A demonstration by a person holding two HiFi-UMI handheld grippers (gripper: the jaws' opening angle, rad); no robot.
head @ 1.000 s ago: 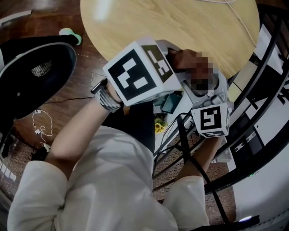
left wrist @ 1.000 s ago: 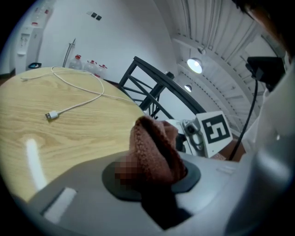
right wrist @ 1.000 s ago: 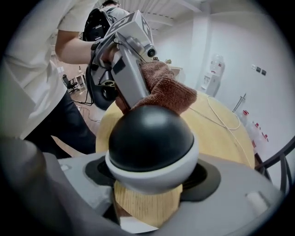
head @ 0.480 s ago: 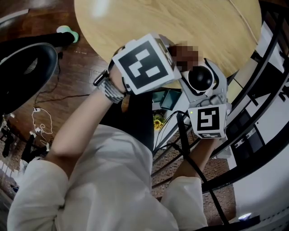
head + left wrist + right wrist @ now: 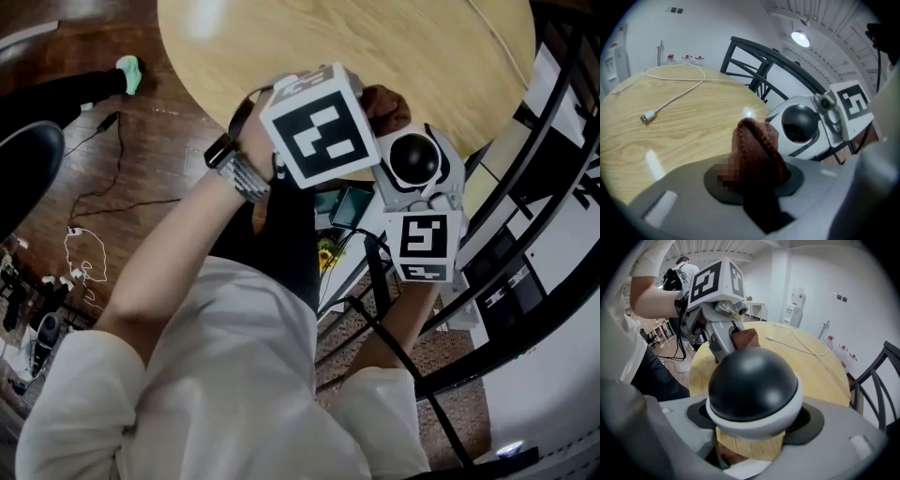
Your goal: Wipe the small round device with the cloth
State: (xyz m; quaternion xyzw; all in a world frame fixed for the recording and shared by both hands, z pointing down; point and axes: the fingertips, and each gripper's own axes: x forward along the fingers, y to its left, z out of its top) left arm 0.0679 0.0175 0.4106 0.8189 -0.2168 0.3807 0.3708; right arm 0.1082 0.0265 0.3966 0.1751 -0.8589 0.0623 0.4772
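Observation:
The small round device (image 5: 752, 387), a black dome in a white ring, sits between the jaws of my right gripper (image 5: 752, 430), which is shut on it. In the head view the device (image 5: 415, 157) shows above the right marker cube (image 5: 424, 246). My left gripper (image 5: 757, 185) is shut on a brown knitted cloth (image 5: 757, 150). That cloth (image 5: 385, 101) is held just up and left of the device over the table edge. From the left gripper view the device (image 5: 800, 123) lies right of the cloth; I cannot tell if they touch. The cloth (image 5: 743, 339) pokes out behind the dome.
Beneath both grippers is a round wooden table (image 5: 375, 47). A white USB cable (image 5: 670, 101) lies on it farther away. A black metal chair back (image 5: 759, 61) stands at the table's edge. Cables (image 5: 89, 258) trail on the wooden floor at left.
The cloth in the left gripper has come off the top of the device and moved up and left of it; the dome now shows bare. Both grippers shifted slightly right.

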